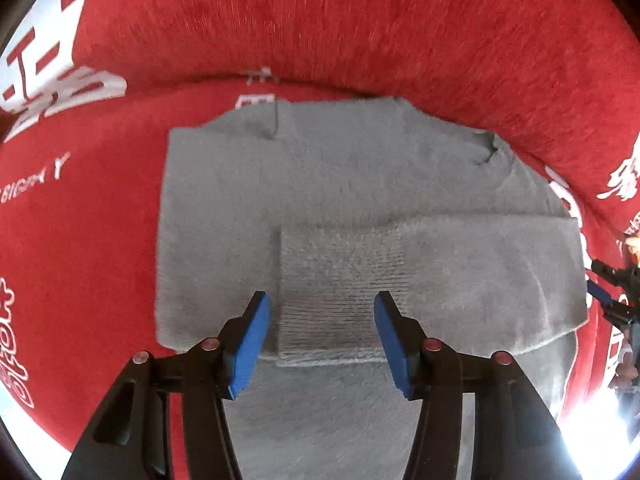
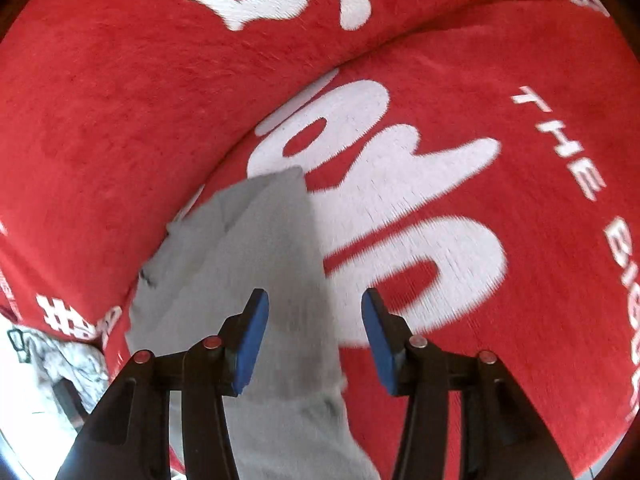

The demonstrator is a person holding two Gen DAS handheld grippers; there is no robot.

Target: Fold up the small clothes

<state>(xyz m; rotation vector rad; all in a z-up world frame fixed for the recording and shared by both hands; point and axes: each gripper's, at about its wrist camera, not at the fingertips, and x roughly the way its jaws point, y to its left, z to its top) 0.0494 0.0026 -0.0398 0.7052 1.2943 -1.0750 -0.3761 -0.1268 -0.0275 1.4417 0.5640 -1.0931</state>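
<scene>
A small grey knit garment [image 1: 344, 184] lies flat on a red plush cover [image 1: 360, 20] with white lettering. One sleeve is folded across its body, and the sleeve's ribbed cuff [image 1: 340, 280] sits near the front. My left gripper [image 1: 322, 304] hovers over that cuff with its blue pads apart and nothing pinched between them. In the right wrist view the garment's right edge [image 2: 256, 248] runs down under my right gripper [image 2: 314, 300]. Its jaws stand open too, straddling the cloth's edge without pressing on it. The right gripper's black frame [image 1: 616, 292] shows at the far right of the left wrist view.
The red cover rises into a padded ridge [image 2: 100, 100] behind the garment. Crumpled white cloth [image 2: 68, 360] lies at the lower left in the right wrist view. Bright glare [image 1: 592, 440] fills the lower right corner in the left wrist view.
</scene>
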